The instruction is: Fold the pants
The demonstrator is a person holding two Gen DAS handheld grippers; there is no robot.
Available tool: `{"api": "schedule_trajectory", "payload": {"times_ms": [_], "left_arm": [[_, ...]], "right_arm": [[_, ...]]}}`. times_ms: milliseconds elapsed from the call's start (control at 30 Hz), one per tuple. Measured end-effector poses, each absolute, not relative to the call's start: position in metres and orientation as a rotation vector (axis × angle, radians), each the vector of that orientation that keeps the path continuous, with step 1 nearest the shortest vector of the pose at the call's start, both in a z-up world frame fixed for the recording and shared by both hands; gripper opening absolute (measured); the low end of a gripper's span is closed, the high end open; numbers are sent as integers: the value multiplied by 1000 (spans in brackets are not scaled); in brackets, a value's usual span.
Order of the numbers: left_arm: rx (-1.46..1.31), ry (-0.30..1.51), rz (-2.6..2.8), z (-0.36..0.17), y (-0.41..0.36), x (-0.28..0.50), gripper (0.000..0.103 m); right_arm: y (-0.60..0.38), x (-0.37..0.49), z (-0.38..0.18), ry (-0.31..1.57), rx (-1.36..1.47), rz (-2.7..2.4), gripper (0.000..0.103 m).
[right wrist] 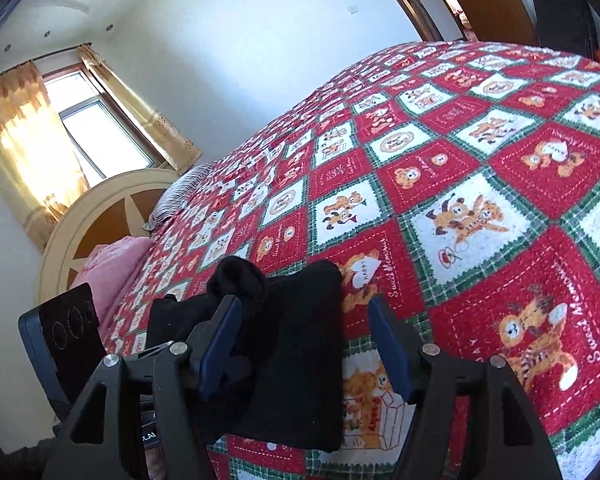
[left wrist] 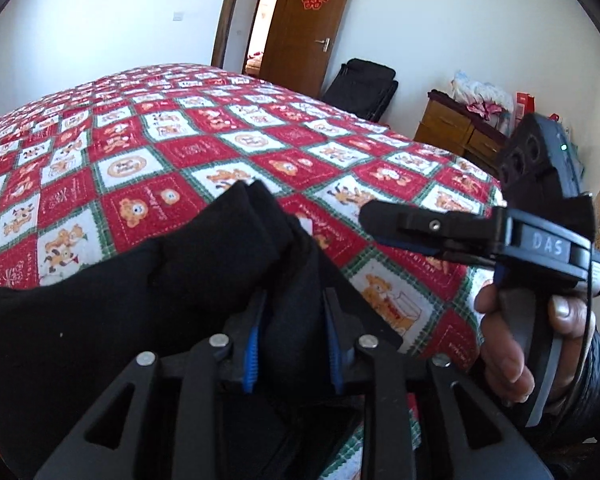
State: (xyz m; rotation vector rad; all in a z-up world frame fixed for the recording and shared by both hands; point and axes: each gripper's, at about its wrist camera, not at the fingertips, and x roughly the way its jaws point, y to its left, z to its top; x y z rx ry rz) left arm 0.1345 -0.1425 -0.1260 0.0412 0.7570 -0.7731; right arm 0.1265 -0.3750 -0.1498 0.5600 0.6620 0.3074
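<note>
The black pants [left wrist: 112, 304] are bunched and lifted above the red patterned bedspread [left wrist: 204, 128]. My left gripper [left wrist: 294, 300] is shut on a thick fold of the pants between its blue pads. In the right wrist view the pants [right wrist: 296, 360] hang as a folded black block between the jaws of my right gripper [right wrist: 304, 304], which stand wide apart and do not clamp it. The right gripper also shows in the left wrist view [left wrist: 384, 224], held by a hand at the right, just beside the pants. The left gripper's body [right wrist: 60, 344] shows at the lower left.
The bedspread [right wrist: 480, 200] covers the whole bed. A brown door [left wrist: 304, 28], a black folded chair [left wrist: 360, 88] and a wooden dresser [left wrist: 456, 128] stand beyond the far edge. A headboard [right wrist: 100, 216], pink pillow [right wrist: 112, 264] and curtained window [right wrist: 96, 128] are at the left.
</note>
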Motion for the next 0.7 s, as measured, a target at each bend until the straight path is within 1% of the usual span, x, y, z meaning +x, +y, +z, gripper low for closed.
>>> {"api": "schedule_trajectory", "payload": {"times_ms": [33, 67, 100, 167, 200, 300, 467, 700], "left_arm": [[39, 752, -774, -124, -142, 133, 35], [34, 743, -770, -119, -139, 132, 42], [31, 733, -764, -117, -138, 130, 52], [20, 689, -750, -109, -127, 122, 63], [15, 662, -734, -103, -118, 116, 67], [25, 622, -664, -98, -96, 112, 75], [37, 624, -460, -113, -57, 129, 75], [-29, 674, -295, -134, -13, 163, 76]], "right_arm": [[-376, 127, -151, 666, 577, 318, 67], [-376, 127, -152, 670, 588, 329, 67], [-376, 127, -152, 673, 599, 342, 67], [-376, 126, -151, 674, 620, 372, 67], [-376, 126, -151, 674, 626, 382, 67], [-374, 128, -151, 702, 646, 406, 67], [-363, 133, -154, 782, 683, 455, 67], [-333, 141, -151, 851, 558, 445, 67]]}}
